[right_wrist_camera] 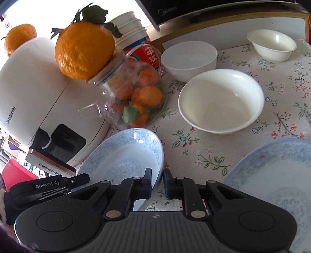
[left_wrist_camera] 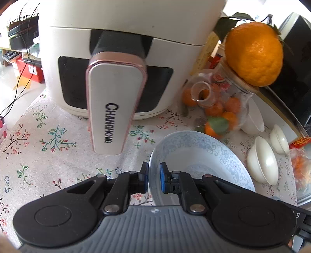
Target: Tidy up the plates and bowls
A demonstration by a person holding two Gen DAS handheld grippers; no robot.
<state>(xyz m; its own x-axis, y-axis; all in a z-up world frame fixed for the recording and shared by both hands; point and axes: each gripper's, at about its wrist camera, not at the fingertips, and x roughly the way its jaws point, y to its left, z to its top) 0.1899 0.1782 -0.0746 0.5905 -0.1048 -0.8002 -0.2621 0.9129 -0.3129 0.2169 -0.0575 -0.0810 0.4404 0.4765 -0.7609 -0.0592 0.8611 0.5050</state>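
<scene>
Step in hand: two-handed grasp of patterned plate (left_wrist_camera: 194, 153), judged as lead-in to lifting it. Left gripper (left_wrist_camera: 154, 176) clenched on plate's near-left rim, rim between the jaws, one pad inside, one outside. Right gripper (right_wrist_camera: 157, 182) clenched on same plate's (right_wrist_camera: 124, 153) right-hand rim, as seen in right wrist view. Plate sits tilted in both views, far edge near glass jar (right_wrist_camera: 132, 97), left edge just beside air fryer (left_wrist_camera: 120, 58).

Second patterned plate (right_wrist_camera: 276, 179) flat on worktop to the right, apart from first. Probable destination: stack first plate onto it. Judgement only.

Next move calls for: lift w/ both hands together, keep plate level, clear fryer handle (left_wrist_camera: 116, 105) and jar, carry right, lower centred on second plate. Risk: thin rim grip, glazed surface, could slip or pivot if one hand leads.

Bowls not yet sorted: large white bowl (right_wrist_camera: 221, 101) mid-worktop, another white bowl (right_wrist_camera: 188, 58) behind it, small bowl (right_wrist_camera: 272, 45) at far right.

Surface: floral tablecloth (left_wrist_camera: 48, 136) over worktop, soft, may drag. Crowded: jar of small oranges w/ large orange (right_wrist_camera: 83, 48) perched on lid, paper cups (right_wrist_camera: 130, 25) behind, dark appliance (right_wrist_camera: 194, 9) at back.

Room: bright, daylight from rear; cables and red box (left_wrist_camera: 29, 68) visible at left beyond worktop.
</scene>
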